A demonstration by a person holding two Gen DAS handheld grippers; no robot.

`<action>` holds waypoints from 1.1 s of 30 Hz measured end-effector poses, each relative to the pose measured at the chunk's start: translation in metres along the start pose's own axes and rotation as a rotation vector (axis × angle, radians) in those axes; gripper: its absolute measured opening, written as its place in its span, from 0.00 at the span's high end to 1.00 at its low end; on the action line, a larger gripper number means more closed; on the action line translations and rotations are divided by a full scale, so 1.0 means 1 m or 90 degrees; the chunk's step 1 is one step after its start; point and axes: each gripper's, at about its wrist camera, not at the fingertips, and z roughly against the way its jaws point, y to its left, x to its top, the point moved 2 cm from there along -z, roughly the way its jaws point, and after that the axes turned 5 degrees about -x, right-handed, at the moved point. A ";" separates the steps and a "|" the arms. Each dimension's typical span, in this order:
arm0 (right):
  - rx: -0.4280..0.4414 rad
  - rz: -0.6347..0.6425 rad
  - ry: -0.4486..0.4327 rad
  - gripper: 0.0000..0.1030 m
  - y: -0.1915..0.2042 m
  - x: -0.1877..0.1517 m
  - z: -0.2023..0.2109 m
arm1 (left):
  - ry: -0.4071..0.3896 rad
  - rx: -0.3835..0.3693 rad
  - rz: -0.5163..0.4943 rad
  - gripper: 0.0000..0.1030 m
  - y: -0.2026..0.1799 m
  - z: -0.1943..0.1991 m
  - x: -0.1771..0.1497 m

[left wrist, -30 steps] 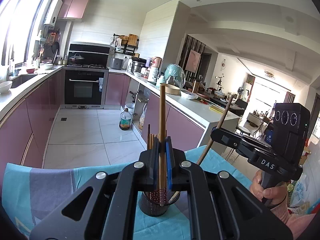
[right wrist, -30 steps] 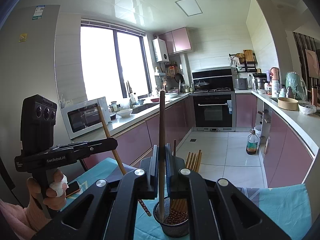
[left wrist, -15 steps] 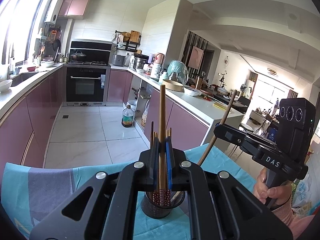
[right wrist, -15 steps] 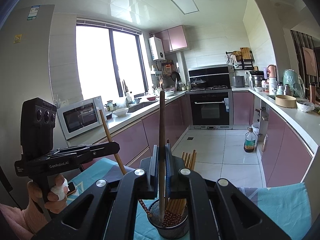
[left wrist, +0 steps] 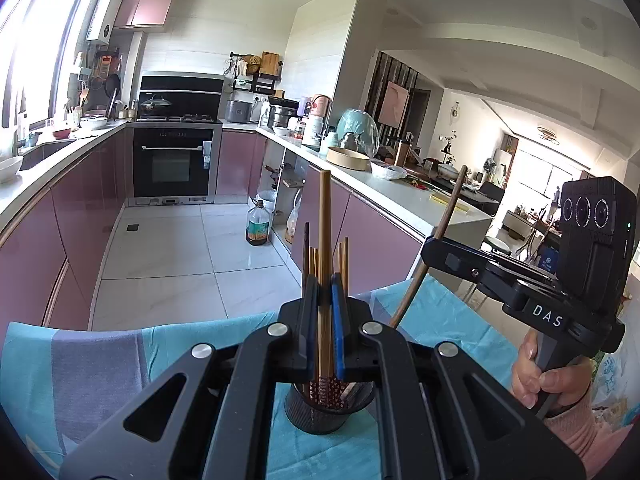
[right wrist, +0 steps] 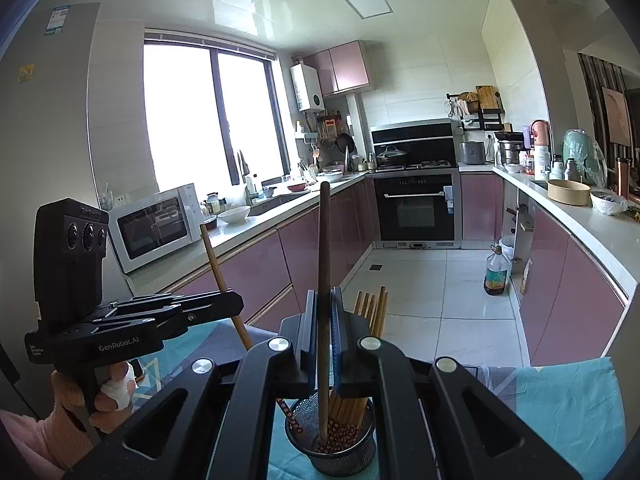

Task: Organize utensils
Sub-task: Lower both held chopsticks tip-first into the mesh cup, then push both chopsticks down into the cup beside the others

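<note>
Black mesh utensil cup sits on teal cloth over the counter, bundle of chopsticks standing in it. L claw clamped tight on a light wood chopstick, upright, tip in the cup. R claw clamped on a dark chopstick, lower end inside the cup too.

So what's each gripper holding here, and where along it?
Left gripper: light chopstick, lower half. Right gripper: dark chopstick, near mid-length.
</note>
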 end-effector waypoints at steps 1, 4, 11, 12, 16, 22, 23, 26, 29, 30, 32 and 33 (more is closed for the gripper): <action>-0.001 0.000 0.002 0.95 -0.001 -0.001 -0.001 | 0.002 0.001 -0.002 0.93 0.000 0.000 0.000; -0.002 -0.004 0.008 0.95 -0.003 -0.004 -0.004 | 0.009 0.003 -0.003 0.93 -0.001 -0.002 -0.001; 0.000 -0.008 0.022 0.95 -0.008 -0.010 -0.009 | 0.022 0.005 -0.007 0.93 -0.001 -0.006 -0.002; 0.000 -0.009 0.024 0.95 -0.009 -0.011 -0.009 | 0.024 0.004 -0.007 0.93 -0.001 -0.006 -0.003; 0.002 -0.010 0.030 0.95 -0.011 -0.013 -0.012 | 0.032 0.005 -0.007 0.93 0.001 -0.009 -0.004; 0.003 -0.010 0.040 0.95 -0.013 -0.016 -0.017 | 0.042 0.007 -0.006 0.93 0.006 -0.014 -0.005; 0.003 -0.010 0.042 0.95 -0.013 -0.016 -0.018 | 0.044 0.007 -0.006 0.93 0.007 -0.015 -0.006; 0.004 -0.009 0.046 0.95 -0.013 -0.017 -0.021 | 0.049 0.007 -0.006 0.93 0.009 -0.018 -0.008; 0.004 -0.009 0.051 0.95 -0.013 -0.017 -0.025 | 0.055 0.007 -0.006 0.93 0.012 -0.021 -0.010; 0.004 -0.009 0.052 0.95 -0.013 -0.018 -0.025 | 0.056 0.007 -0.005 0.93 0.013 -0.021 -0.010; 0.004 -0.008 0.055 0.95 -0.014 -0.019 -0.027 | 0.059 0.007 -0.005 0.93 0.015 -0.024 -0.011; 0.004 -0.008 0.056 0.95 -0.014 -0.019 -0.027 | 0.061 0.007 -0.005 0.93 0.016 -0.025 -0.012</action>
